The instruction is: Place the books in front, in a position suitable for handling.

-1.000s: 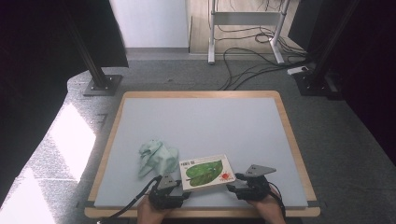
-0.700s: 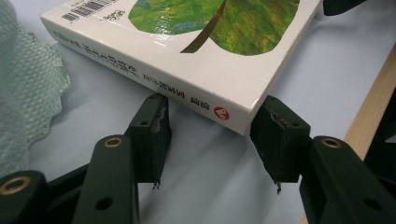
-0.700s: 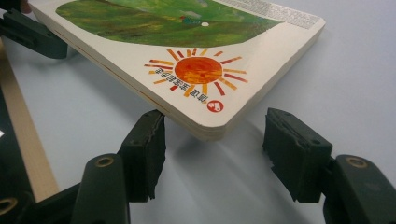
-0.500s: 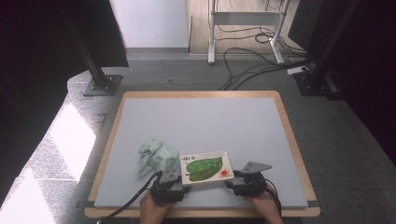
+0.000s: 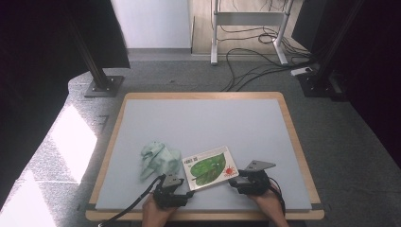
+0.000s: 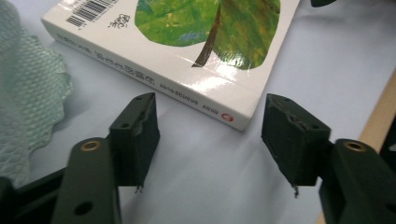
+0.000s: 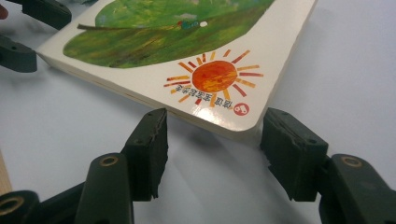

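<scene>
A white book [image 5: 208, 168] with a green leaf and an orange sun on its cover lies flat on the blue-grey table top, near the front edge. My left gripper [image 5: 174, 188] is at the book's near left corner. In the left gripper view its jaws [image 6: 210, 105] stand open, with the spine corner of the book [image 6: 187, 42] just between the tips. My right gripper [image 5: 243, 180] is at the near right corner. Its jaws [image 7: 217, 119] are open around the rounded corner of the book [image 7: 187, 46] under the sun, close on both sides but not clamped.
A crumpled pale green cloth [image 5: 158, 160] lies just left of the book and shows again as the cloth [image 6: 28, 84] beside my left jaw. The table's wooden rim [image 5: 203, 96] frames the mat. Cables and stand feet are on the floor beyond.
My right gripper has edged left toward the book's corner, and the book has shifted slightly away from the front edge. The left gripper has stayed put.
</scene>
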Tool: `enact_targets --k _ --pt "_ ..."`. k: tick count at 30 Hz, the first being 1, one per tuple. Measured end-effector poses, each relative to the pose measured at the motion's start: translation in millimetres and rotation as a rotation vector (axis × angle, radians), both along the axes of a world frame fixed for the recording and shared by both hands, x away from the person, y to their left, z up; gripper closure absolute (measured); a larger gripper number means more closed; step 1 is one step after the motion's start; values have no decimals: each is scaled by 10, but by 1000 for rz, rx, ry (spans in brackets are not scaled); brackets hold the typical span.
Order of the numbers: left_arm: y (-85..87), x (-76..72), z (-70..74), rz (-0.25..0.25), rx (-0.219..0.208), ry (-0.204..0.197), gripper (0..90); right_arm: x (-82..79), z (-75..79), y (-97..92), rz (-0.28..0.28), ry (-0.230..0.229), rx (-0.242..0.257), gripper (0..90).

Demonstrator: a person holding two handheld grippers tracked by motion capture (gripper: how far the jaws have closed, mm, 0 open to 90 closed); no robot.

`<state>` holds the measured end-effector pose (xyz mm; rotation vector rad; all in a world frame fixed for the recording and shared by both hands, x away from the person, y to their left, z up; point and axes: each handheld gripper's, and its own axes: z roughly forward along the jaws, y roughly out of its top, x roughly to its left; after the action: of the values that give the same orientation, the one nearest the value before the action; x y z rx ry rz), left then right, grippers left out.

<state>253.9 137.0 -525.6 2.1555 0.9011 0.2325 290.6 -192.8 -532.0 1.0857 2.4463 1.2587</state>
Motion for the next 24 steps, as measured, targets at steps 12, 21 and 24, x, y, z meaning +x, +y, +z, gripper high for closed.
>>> enact_targets --k 12,21,24 --pt "61 15 49 -24 12 -5 316 12 26 -61 -32 -15 -47 379" --pt "264 61 287 -25 -53 -29 256 41 47 -125 -46 -22 -24 338" --pt "378 129 425 -20 -71 -30 225 52 64 -160 -53 -29 -24 330"
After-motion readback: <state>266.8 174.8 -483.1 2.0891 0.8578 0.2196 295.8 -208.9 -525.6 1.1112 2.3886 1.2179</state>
